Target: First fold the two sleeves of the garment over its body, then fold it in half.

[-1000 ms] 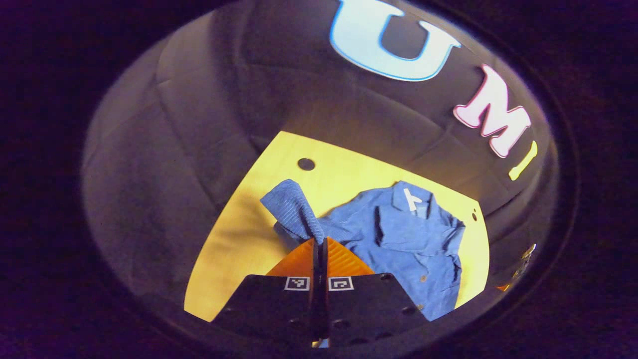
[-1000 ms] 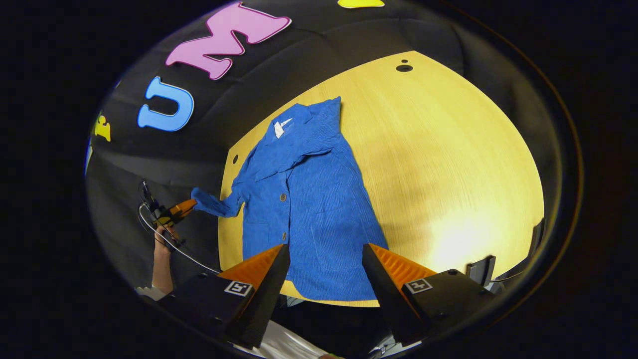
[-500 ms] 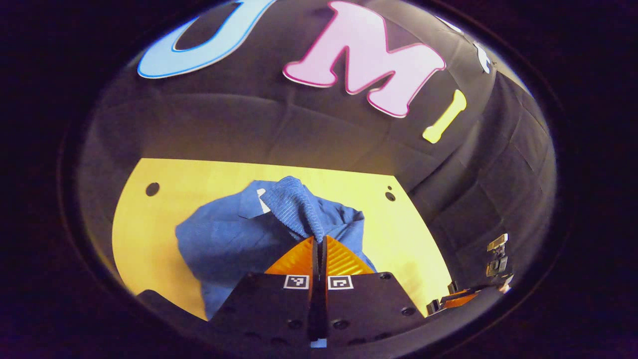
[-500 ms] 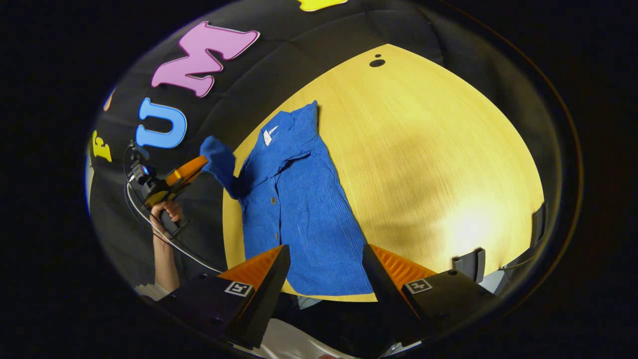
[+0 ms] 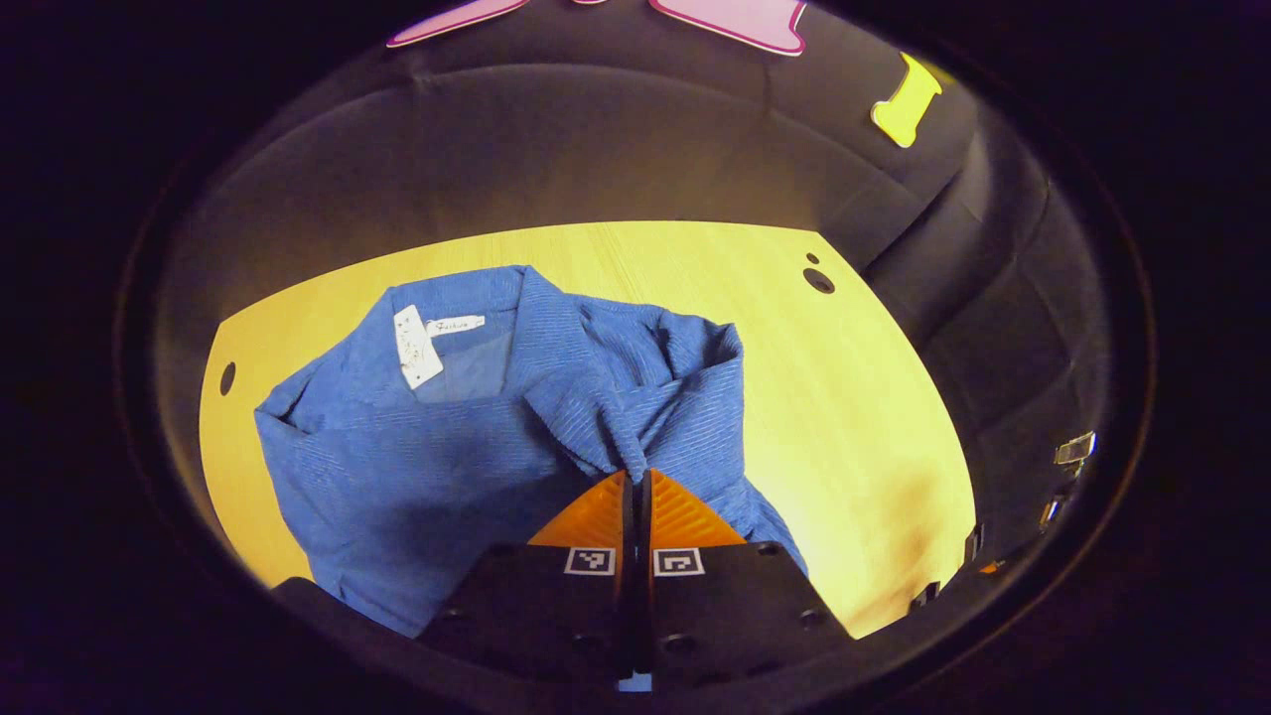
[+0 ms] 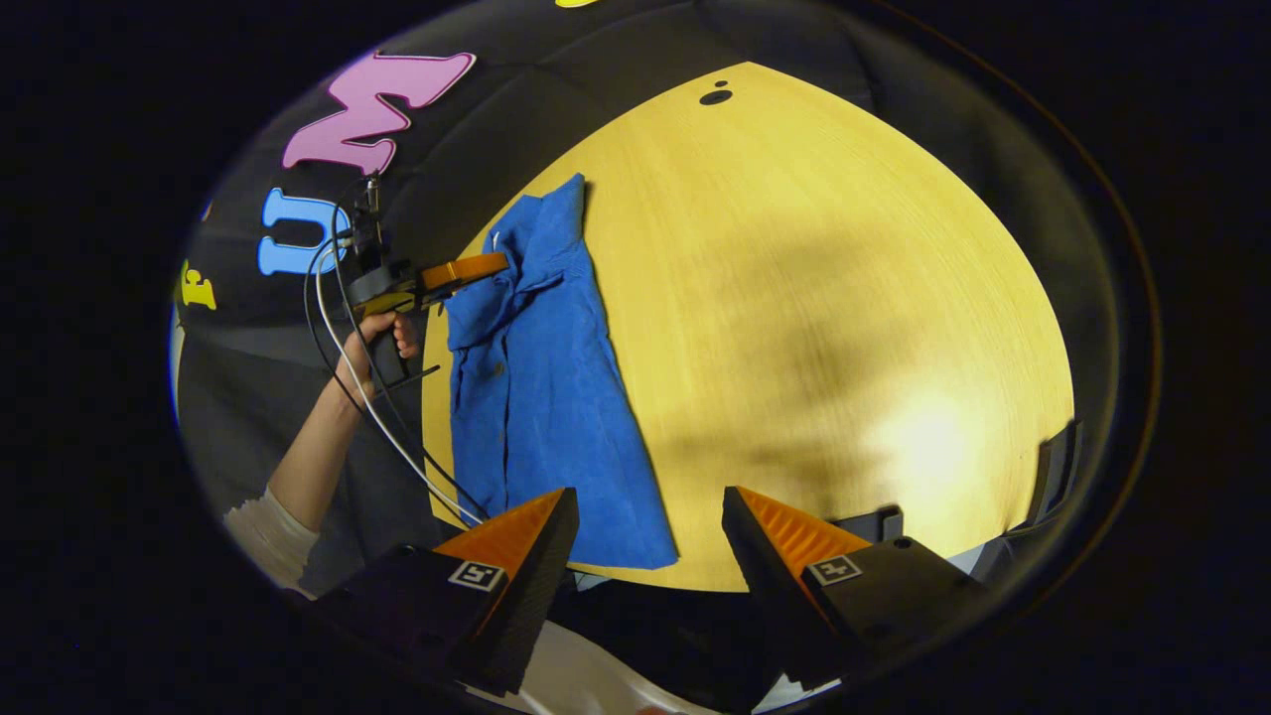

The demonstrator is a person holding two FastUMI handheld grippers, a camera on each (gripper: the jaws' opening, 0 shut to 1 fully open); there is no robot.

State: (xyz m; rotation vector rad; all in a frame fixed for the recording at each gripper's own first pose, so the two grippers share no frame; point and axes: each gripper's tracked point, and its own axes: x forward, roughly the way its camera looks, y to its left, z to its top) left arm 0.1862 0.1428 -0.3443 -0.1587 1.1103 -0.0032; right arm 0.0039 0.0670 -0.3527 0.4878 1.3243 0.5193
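A blue corduroy jacket [image 5: 417, 437] lies on the yellow wooden table [image 5: 844, 397], collar and white tags [image 5: 415, 344] up. My left gripper [image 5: 640, 479] is shut on the end of one sleeve [image 5: 586, 427] and holds it over the jacket's body near the collar. In the right gripper view the jacket [image 6: 541, 387] lies along the table's left edge, and the left gripper [image 6: 496, 263], held by a hand [image 6: 382, 333], pinches the cloth near the collar. My right gripper [image 6: 650, 506] hovers open above the near table edge by the hem, with nothing between its fingers.
The table [image 6: 814, 328] stretches wide to the right of the jacket, with a dark hole [image 6: 715, 96] at its far corner. Cables [image 6: 397, 447] hang from the left gripper. Dark brackets [image 6: 1043, 477] sit at the table's right edge. Black cloth walls surround the table.
The left gripper has carried the sleeve from off the table's side, up and over onto the jacket's body near the collar. The right gripper stayed open and drifted slightly right.
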